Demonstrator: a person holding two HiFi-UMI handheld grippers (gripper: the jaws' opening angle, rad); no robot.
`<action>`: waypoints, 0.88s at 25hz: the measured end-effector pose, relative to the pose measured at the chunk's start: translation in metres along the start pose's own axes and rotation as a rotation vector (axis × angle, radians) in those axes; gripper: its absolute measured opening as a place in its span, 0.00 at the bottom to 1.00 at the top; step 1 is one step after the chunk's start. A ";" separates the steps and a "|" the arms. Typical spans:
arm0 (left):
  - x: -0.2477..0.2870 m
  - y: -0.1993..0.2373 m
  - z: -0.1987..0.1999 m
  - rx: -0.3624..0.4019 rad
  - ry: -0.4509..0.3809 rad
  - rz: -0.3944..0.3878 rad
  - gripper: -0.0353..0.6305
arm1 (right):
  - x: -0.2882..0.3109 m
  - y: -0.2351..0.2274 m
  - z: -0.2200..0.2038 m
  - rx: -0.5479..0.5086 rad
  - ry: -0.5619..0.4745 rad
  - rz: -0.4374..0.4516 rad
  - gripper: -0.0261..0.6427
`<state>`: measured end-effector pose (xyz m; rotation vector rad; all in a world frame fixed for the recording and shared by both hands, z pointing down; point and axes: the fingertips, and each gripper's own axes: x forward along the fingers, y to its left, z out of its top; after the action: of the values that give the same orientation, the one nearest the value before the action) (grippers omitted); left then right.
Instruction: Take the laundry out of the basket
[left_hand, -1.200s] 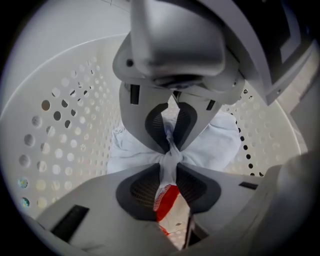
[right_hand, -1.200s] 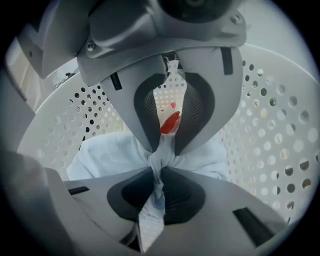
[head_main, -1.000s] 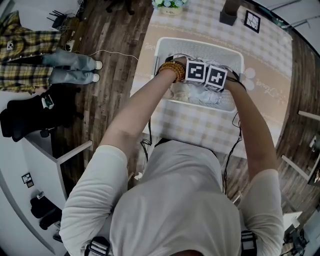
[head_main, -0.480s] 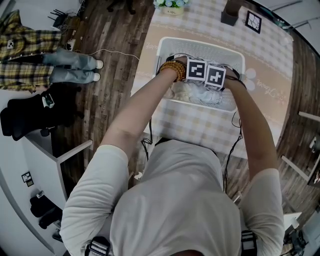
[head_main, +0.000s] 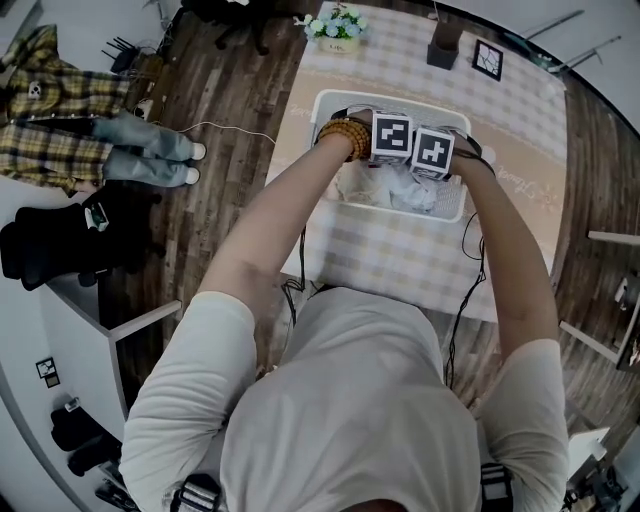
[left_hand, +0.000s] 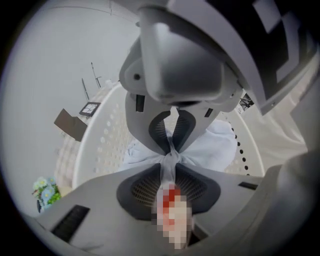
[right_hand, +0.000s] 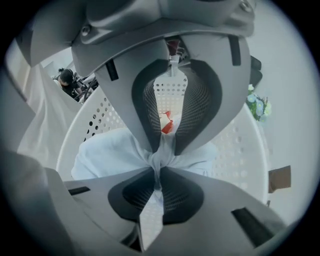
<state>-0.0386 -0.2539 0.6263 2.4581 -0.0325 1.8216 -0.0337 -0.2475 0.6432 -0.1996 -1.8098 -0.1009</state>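
A white perforated laundry basket (head_main: 330, 110) stands on the checked table. A pale blue-white cloth (head_main: 408, 192) lies bunched inside it. Both grippers point steeply down over the basket, side by side, their marker cubes touching. My left gripper (left_hand: 171, 150) is shut on a gathered fold of the cloth (left_hand: 215, 150), which stretches taut down to the basket's bottom. My right gripper (right_hand: 159, 162) pinches another fold of the same cloth (right_hand: 105, 150). Its jaws have just been closing, with the fabric between them. A red and white tag shows between each pair of jaws.
The basket's walls (left_hand: 100, 145) ring both grippers closely. At the table's far end stand a flower pot (head_main: 338, 28), a dark box (head_main: 441, 50) and a framed card (head_main: 487, 60). A plaid shirt and jeans (head_main: 140, 150) lie on the wooden floor to the left.
Both grippers have risen a little together, still over the basket, and the cloth comes up with them. More of the table's far end shows now.
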 end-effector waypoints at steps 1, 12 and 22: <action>-0.009 0.002 0.004 0.004 -0.002 0.018 0.24 | -0.009 -0.002 0.001 -0.002 -0.002 -0.014 0.11; -0.125 0.009 0.044 0.029 0.003 0.176 0.24 | -0.126 -0.013 0.026 -0.058 -0.008 -0.170 0.11; -0.190 0.001 0.059 0.029 0.001 0.267 0.23 | -0.190 -0.009 0.048 -0.100 0.001 -0.259 0.11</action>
<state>-0.0375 -0.2660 0.4274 2.5781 -0.3533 1.9337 -0.0362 -0.2632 0.4477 -0.0343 -1.8239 -0.3753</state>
